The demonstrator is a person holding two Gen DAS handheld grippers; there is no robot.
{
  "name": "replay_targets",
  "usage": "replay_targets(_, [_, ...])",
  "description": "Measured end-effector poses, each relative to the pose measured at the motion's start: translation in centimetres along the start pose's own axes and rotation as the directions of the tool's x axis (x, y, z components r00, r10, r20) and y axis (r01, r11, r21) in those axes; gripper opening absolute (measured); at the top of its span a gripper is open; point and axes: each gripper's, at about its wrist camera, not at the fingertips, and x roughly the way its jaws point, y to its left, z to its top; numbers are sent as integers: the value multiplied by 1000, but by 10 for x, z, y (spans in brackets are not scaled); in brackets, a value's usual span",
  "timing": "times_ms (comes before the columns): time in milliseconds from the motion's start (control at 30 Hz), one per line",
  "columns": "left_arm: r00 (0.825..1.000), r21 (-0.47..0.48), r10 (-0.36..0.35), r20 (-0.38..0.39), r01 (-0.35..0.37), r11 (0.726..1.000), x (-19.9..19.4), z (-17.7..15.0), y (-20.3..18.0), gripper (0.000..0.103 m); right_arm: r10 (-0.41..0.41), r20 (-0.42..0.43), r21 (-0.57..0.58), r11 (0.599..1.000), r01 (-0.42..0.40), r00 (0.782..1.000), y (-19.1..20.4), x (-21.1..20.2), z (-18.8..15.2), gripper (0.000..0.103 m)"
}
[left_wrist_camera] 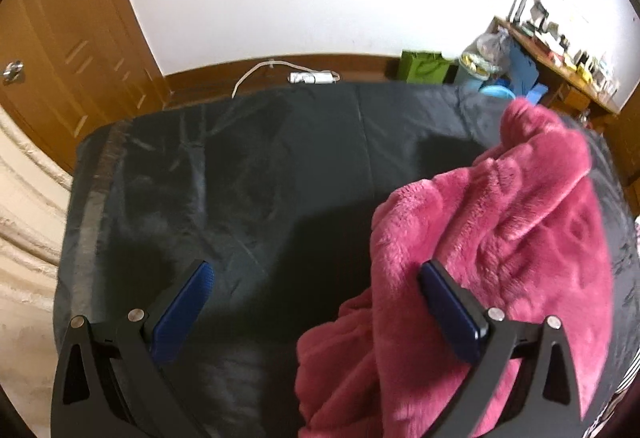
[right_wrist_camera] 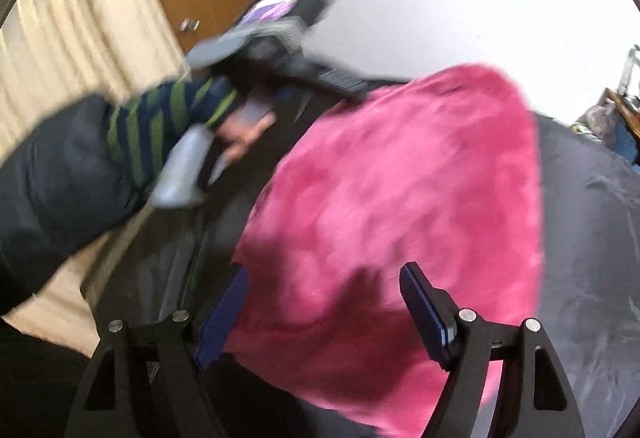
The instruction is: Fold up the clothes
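You held both claws, left (left_wrist_camera: 316, 306) and right (right_wrist_camera: 324, 310), wide apart, gripping nothing; the pink fleece (left_wrist_camera: 500, 238) lay bunched on the bed (left_wrist_camera: 200, 177), folding unfinished.

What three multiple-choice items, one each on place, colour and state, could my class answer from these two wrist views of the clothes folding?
1. Where does the fluffy garment lie?
A. on the dark sheet
B. on the floor
C. on a desk

2. What colour is the garment?
A. green
B. pink
C. white

3. How do the left gripper fingers stand?
A. shut on the garment
B. wide apart
C. out of view

Answers: 1 A, the sheet shows all around it. 2 B, pink in both views. 3 B, a broad gap parts the blue pads.
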Motion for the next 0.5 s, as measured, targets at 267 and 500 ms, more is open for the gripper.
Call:
replay_targets(267, [991, 105, -128, 26, 124, 987, -53, -28, -33, 103, -94, 29, 155, 984, 89, 995, -82, -43, 19, 80])
replay_targets(500, [982, 146, -162, -95, 175, 974, -19, -57, -59, 103, -57, -53, 131, 989, 63, 997, -81, -6, 12, 80])
